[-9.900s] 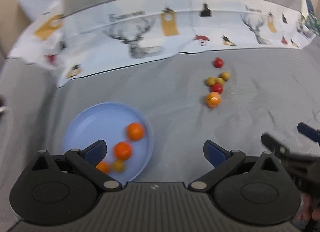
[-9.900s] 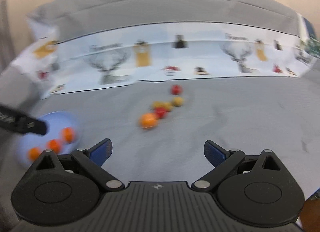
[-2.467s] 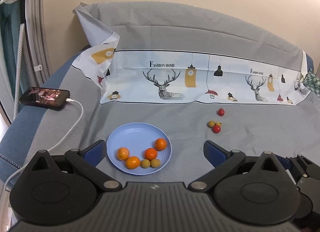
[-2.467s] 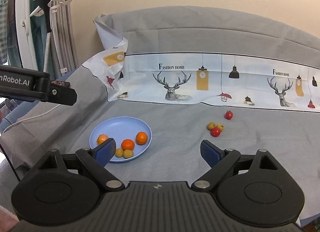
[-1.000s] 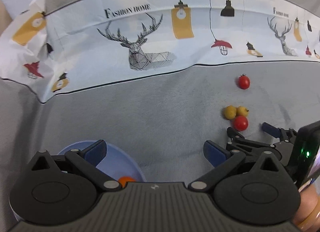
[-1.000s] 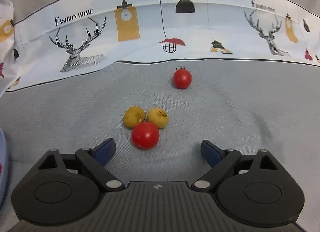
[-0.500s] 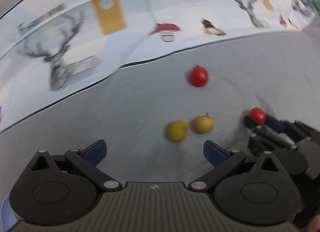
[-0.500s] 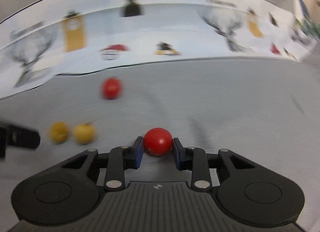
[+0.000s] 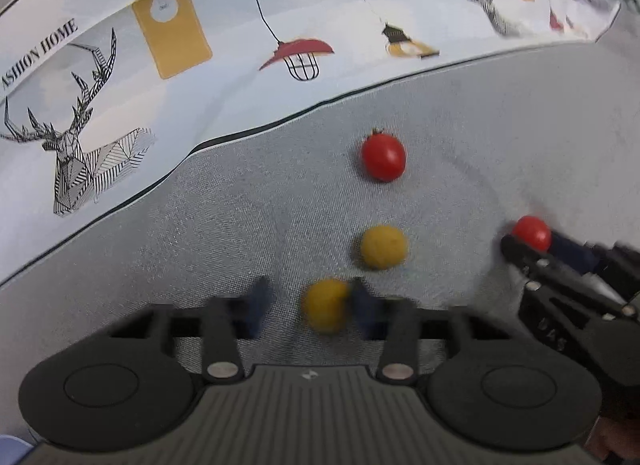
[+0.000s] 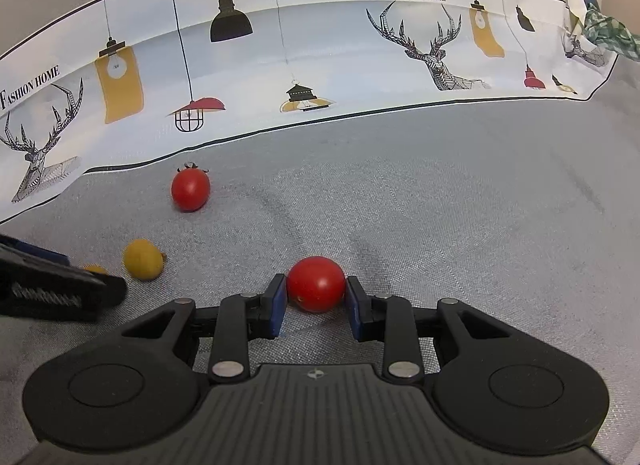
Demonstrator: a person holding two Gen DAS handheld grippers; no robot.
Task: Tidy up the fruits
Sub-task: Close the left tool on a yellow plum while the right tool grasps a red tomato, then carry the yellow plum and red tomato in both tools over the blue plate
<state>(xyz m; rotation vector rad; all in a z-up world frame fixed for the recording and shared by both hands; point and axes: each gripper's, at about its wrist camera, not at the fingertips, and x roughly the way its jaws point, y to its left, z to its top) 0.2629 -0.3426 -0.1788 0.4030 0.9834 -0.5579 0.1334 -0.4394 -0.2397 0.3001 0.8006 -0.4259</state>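
Note:
My left gripper [image 9: 310,301] has its blurred fingers closing in on a small yellow fruit [image 9: 326,305] lying on the grey cloth; the right pad touches it. A second yellow fruit [image 9: 383,247] lies just beyond, and a red cherry tomato with a stem [image 9: 383,157] lies farther back. In the right wrist view my right gripper [image 10: 316,297] is shut on another red tomato [image 10: 316,283], both blue pads pressing its sides, low on the cloth. That gripper and its tomato [image 9: 531,232] also show at the right of the left wrist view.
A white printed cloth [image 10: 320,65] with deer and lamps runs along the back of the grey surface [image 10: 460,205]. A sliver of pale blue plate [image 9: 12,441] shows at the bottom left corner. A green checked fabric [image 10: 612,33] lies far right.
My left gripper swung right and down from the plate to the yellow fruits, and its wide jaws came together around the nearer one. My right gripper closed on the red tomato, then stayed put.

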